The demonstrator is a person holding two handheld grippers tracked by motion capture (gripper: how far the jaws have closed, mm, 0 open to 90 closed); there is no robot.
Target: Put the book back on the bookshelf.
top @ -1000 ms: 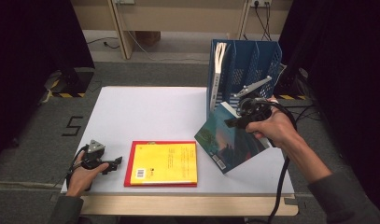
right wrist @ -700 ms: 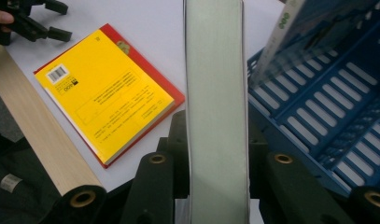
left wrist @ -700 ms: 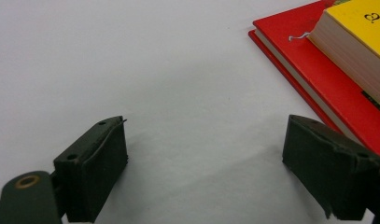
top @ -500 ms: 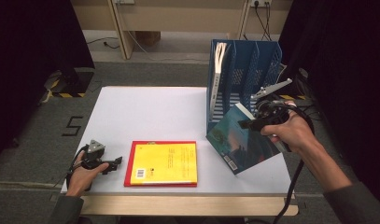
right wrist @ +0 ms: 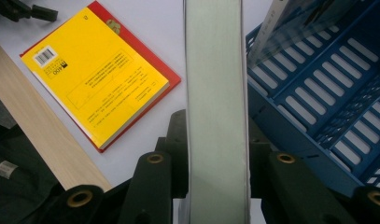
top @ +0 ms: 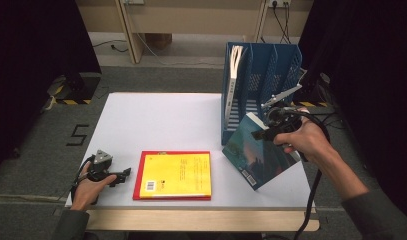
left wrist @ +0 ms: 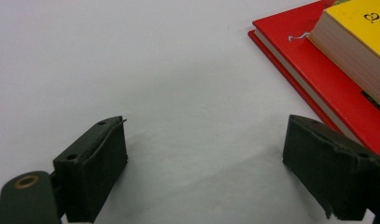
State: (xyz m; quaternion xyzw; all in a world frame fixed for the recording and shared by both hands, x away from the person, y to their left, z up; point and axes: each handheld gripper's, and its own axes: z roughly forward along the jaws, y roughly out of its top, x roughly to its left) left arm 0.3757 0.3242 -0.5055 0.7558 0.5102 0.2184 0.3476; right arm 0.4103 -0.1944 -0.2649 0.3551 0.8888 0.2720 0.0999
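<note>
My right gripper (top: pixel 263 134) is shut on the upper edge of a teal-covered book (top: pixel 258 155). The book hangs tilted in front of the blue file rack (top: pixel 261 75), its low corner near the table. In the right gripper view the book's pale page edge (right wrist: pixel 215 93) runs up between the jaws of that gripper (right wrist: pixel 216 149). A yellow book (top: pixel 178 172) lies flat on a red book (top: pixel 139 175) at the table's front middle. My left gripper (top: pixel 123 175) rests on the table just left of them, open, nothing between its jaws (left wrist: pixel 206 172).
The rack stands at the table's back right, and a thin white book (top: pixel 234 70) is upright in its left slot. The white table (top: pixel 161 120) has a wooden front edge (top: pixel 201 220). Dark curtains flank both sides.
My right gripper and the teal book have shifted a little to the right. The left gripper and the yellow and red books have stayed put.
</note>
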